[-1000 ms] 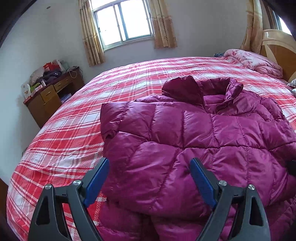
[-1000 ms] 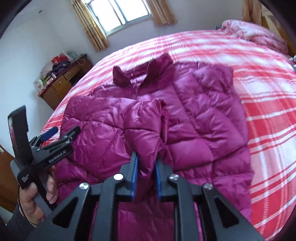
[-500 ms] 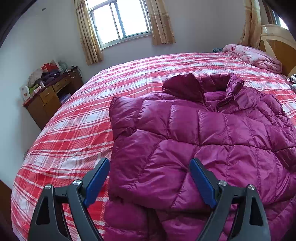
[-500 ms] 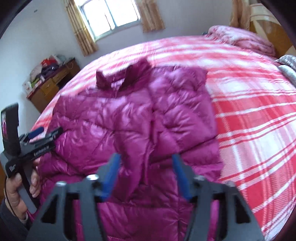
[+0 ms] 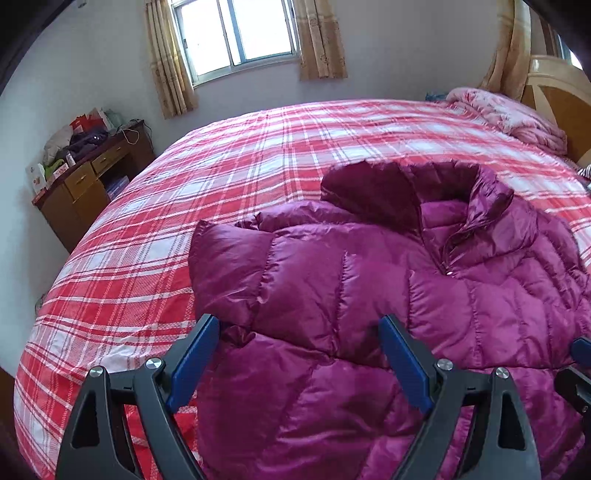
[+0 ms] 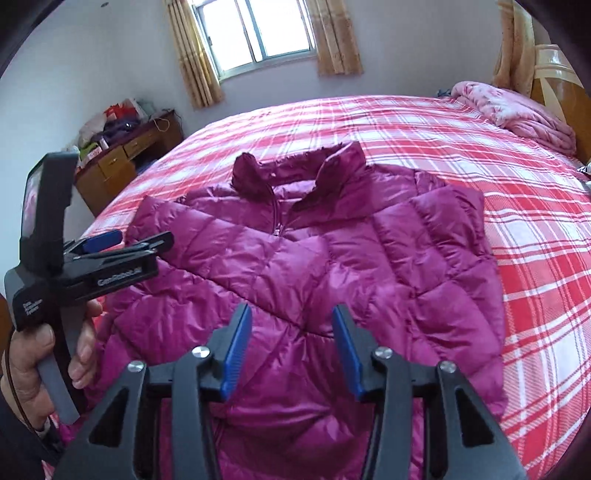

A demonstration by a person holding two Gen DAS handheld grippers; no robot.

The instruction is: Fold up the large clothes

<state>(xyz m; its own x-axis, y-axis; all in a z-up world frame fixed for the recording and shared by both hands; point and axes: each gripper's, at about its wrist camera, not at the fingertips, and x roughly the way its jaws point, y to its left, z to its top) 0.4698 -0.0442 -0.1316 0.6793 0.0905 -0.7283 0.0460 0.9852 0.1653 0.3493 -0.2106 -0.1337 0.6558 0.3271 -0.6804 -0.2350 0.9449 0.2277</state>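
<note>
A magenta puffer jacket (image 6: 332, 258) lies front up on the red plaid bed (image 6: 535, 258), collar toward the window, with one sleeve folded across its chest. My right gripper (image 6: 291, 314) hovers over the jacket's lower middle. Its jaws are closing, and no fabric is pinched between the blue pads. In the left wrist view the jacket (image 5: 369, 295) fills the lower right. My left gripper (image 5: 299, 325) stands wide open above its near left corner, holding nothing. A hand carries the left gripper (image 6: 110, 240) at the jacket's left edge. The right gripper's tip (image 5: 581, 349) shows at the frame's right edge.
A wooden desk (image 5: 92, 177) piled with clutter stands by the wall beyond the bed's left edge. A pink quilt (image 6: 517, 110) is bunched near the headboard (image 6: 561, 85) at the far right. A curtained window (image 5: 240, 33) is on the far wall.
The right gripper was shut on a fold of the jacket. It let go, opened wide, drew back, then narrowed again. The sleeve now lies flat. The left gripper shifted slightly, still open.
</note>
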